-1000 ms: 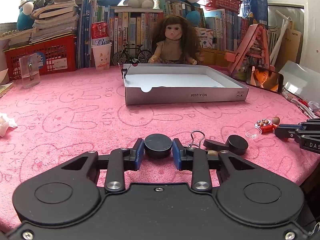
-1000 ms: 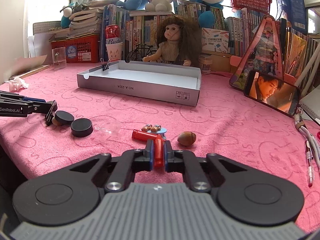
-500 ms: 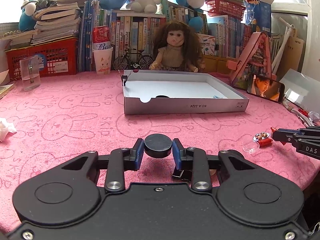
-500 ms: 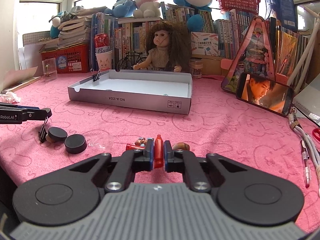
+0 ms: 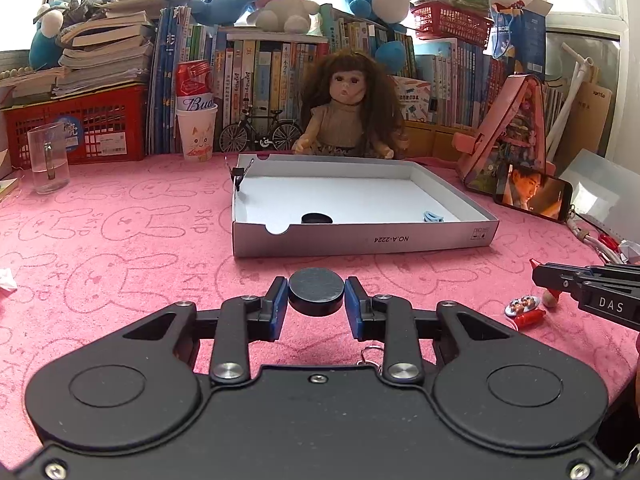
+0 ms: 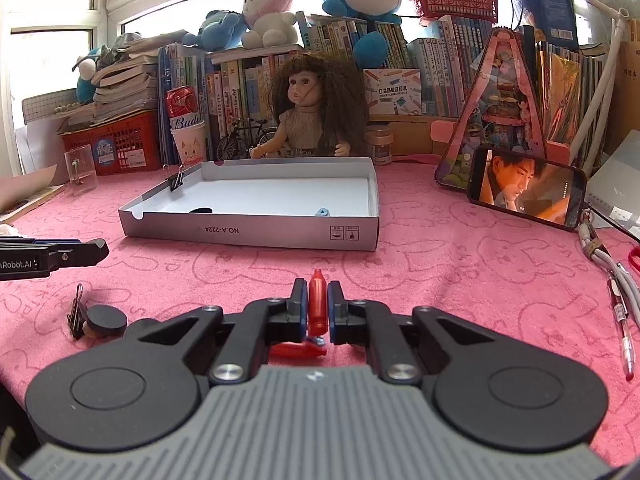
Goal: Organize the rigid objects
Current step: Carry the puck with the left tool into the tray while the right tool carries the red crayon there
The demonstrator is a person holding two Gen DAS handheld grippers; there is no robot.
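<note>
Your left gripper [image 5: 316,298] clamps a black disc [image 5: 316,291]; your right gripper [image 6: 317,306] pinches a red clip [image 6: 317,304]; the box [image 5: 400,236] reads "NO.A-2224".

The left gripper [image 5: 316,298] has a matte black body with two round raised discs set side by side, black linkage arms fastened by silver pivot screws, one small screw at the centre and more at the lower corners. Its fingers [image 5: 279,300] carry blue pads. From the right wrist view its side bears white lettering ending "Robot.AI". The right gripper [image 6: 318,306] has the same black discs, arms and silver screws, but a grey ribbed plate covers its middle. Its fingers [image 6: 298,304] also have blue pads, and its side shows white letters "DAS".
</note>
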